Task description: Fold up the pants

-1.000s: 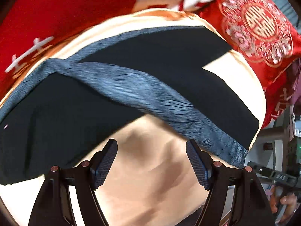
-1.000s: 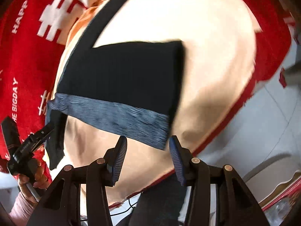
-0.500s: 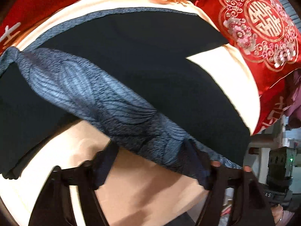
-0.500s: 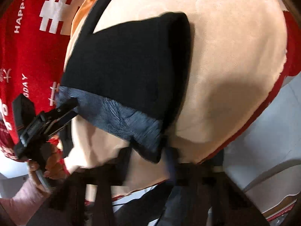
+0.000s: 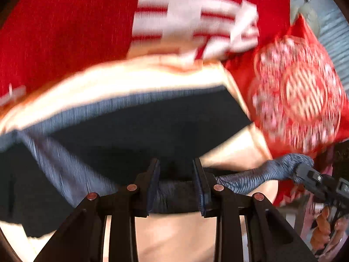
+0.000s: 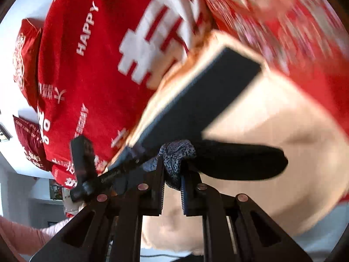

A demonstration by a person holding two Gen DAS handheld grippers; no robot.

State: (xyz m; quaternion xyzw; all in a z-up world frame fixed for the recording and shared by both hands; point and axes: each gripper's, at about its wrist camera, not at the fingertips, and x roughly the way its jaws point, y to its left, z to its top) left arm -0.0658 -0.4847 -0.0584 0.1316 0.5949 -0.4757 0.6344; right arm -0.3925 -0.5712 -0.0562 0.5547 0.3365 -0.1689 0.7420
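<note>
A: How will the pants (image 5: 152, 128) handle?

B: They look soft, light and limp, so they sag wherever nothing holds them. They lie on a cream blanket (image 5: 122, 80) over a red bedspread (image 5: 65, 28), near edge lifted. The grey patterned waistband (image 5: 257, 176) is the thicker part and the sensible place to pinch.

A: Are both grippers on it?

B: Yes. The left gripper (image 5: 176, 185) has its jaws drawn in on the band's bunched middle; the right gripper (image 6: 172, 174) is clamped narrow on a corner.

A: And the count?

B: One pair of pants, two grippers, one blanket. At least two red cushions (image 5: 298, 96) show, blurred.
</note>
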